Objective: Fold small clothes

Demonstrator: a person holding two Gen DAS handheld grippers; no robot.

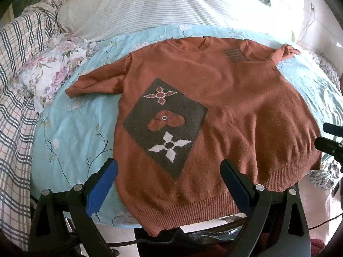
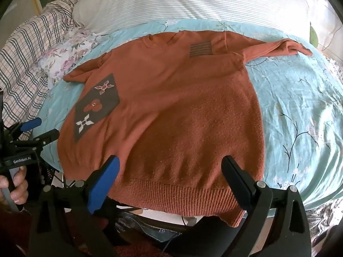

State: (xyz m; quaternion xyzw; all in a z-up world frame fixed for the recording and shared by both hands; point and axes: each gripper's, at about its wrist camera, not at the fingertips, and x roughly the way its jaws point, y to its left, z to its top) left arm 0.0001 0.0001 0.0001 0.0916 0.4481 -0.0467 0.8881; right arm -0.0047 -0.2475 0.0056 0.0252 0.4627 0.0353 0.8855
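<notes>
A rust-orange knitted sweater point(image 1: 225, 98) point(image 2: 171, 98) lies flat, front up, on a light blue flowered sheet, both sleeves spread out sideways. A dark grey diamond patch point(image 1: 165, 126) with flower shapes sits on its left half. The ribbed hem point(image 1: 193, 209) hangs slightly over the near bed edge. My left gripper point(image 1: 169, 169) hovers open above the hem's left part, nothing between its fingers. My right gripper point(image 2: 171, 167) hovers open above the hem's right part, also holding nothing. The left gripper point(image 2: 40, 128) shows at the left of the right wrist view, in a person's hand point(image 2: 17, 188).
A white striped pillow point(image 1: 150, 6) lies beyond the collar. A checked blanket point(image 1: 17, 81) and a floral cloth point(image 1: 53, 70) are bunched at the left. The blue sheet point(image 2: 300, 107) stretches to the right of the sweater. Floor and dark objects show below the bed edge.
</notes>
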